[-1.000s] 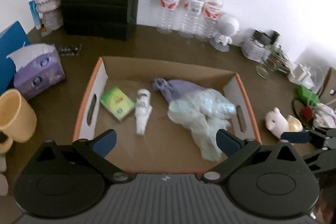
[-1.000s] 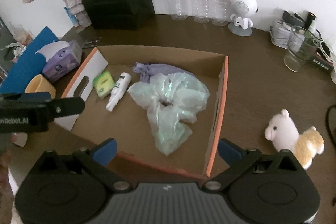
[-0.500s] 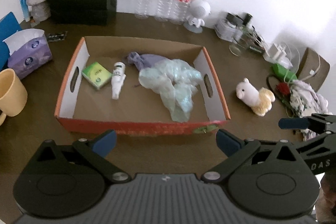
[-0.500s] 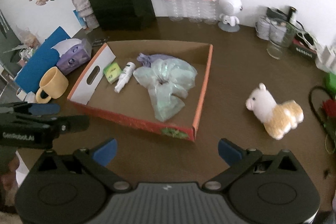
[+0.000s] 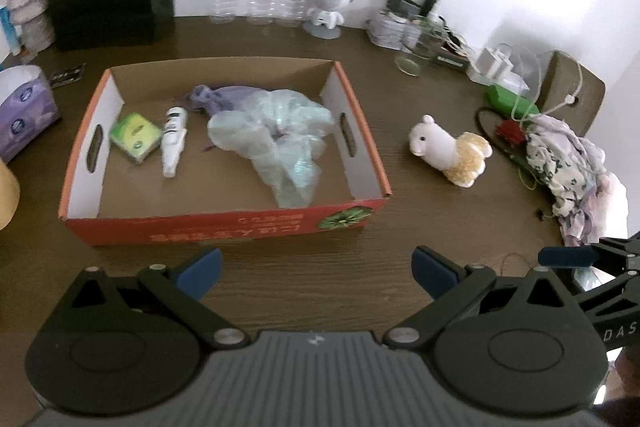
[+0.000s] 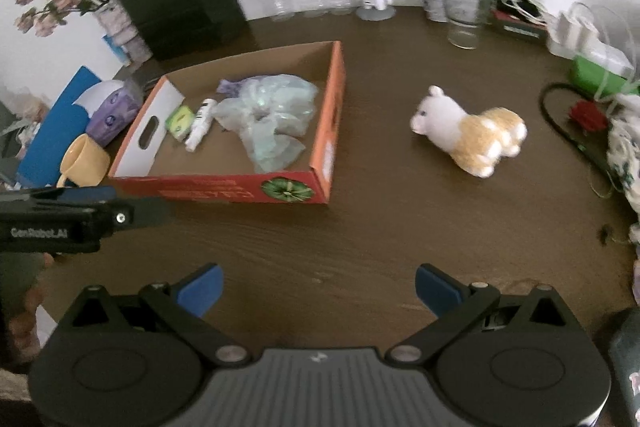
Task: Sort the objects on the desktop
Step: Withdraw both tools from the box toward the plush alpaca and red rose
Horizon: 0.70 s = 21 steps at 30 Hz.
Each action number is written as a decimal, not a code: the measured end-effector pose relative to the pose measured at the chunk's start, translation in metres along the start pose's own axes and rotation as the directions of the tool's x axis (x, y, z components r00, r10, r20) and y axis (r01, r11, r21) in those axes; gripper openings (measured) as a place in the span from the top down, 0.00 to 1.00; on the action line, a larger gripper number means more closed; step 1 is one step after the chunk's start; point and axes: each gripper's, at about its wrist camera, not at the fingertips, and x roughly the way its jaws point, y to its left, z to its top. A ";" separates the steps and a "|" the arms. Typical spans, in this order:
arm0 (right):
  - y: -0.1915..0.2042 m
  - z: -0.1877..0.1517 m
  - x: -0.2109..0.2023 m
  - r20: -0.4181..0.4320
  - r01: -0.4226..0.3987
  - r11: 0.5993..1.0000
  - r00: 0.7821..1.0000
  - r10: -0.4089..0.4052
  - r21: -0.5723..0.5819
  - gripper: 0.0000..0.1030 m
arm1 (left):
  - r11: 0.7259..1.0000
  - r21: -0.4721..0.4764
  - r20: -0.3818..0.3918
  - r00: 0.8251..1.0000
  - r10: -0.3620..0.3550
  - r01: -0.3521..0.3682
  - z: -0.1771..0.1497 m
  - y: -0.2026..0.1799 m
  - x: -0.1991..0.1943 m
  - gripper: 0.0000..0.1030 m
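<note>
Both of my tools are parked low over the dark wood bench right now, left gripper (image 5: 316, 273) and right gripper (image 6: 318, 285) each with fingers spread wide and nothing between them.

The orange-sided cardboard box (image 5: 224, 223) already holds a green packet (image 5: 136, 135), a white tube (image 5: 174, 141), a purple cloth (image 5: 224, 95) and a crumpled pale-green plastic bag (image 5: 276, 135). My guess is the next thing to sort is the white-and-tan plush alpaca (image 6: 468, 131), lying out in the open just to the right of the box, well apart from my fingers.

What worries me: it's soft and rounded, so a pinch on the fluffy back could slip or squash off-centre and flop it over. Also there's a black cable (image 6: 560, 123) and a heap of floral fabric (image 5: 568, 167) near it on the right (snag territory if I swing in wide from that side).

Orientation-wise, in the right wrist view its long axis runs roughly left-right with a slight tilt, head pointing left toward the box, rump away from it. I'd close across the narrow middle of the body.
</note>
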 end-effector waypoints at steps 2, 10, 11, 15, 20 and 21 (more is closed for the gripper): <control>-0.006 -0.004 -0.003 0.003 0.010 1.000 1.000 -0.010 0.010 0.00 | 1.000 0.008 -0.003 1.000 -0.006 0.007 0.000 -0.006 0.002 0.00; -0.025 -0.014 -0.012 0.013 0.025 0.998 1.000 -0.026 0.050 0.00 | 0.999 0.029 -0.005 1.000 -0.022 0.022 0.005 -0.022 0.007 0.00; -0.028 -0.015 -0.012 0.012 0.029 0.998 0.999 -0.030 0.054 0.00 | 0.999 0.030 -0.004 1.000 -0.027 0.028 0.006 -0.024 0.008 0.00; -0.037 -0.017 -0.017 0.021 0.058 0.997 0.998 -0.059 0.056 0.00 | 0.998 0.040 0.000 0.999 -0.047 0.047 0.010 -0.031 0.010 0.00; -0.048 -0.019 -0.025 0.044 0.087 0.994 0.995 -0.089 0.061 0.00 | 0.995 0.073 0.007 0.998 -0.064 0.063 0.013 -0.047 0.013 0.00; -0.051 -0.019 -0.026 0.046 0.093 0.994 0.994 -0.095 0.057 0.00 | 0.995 0.078 0.007 0.998 -0.068 0.067 0.014 -0.050 0.013 0.00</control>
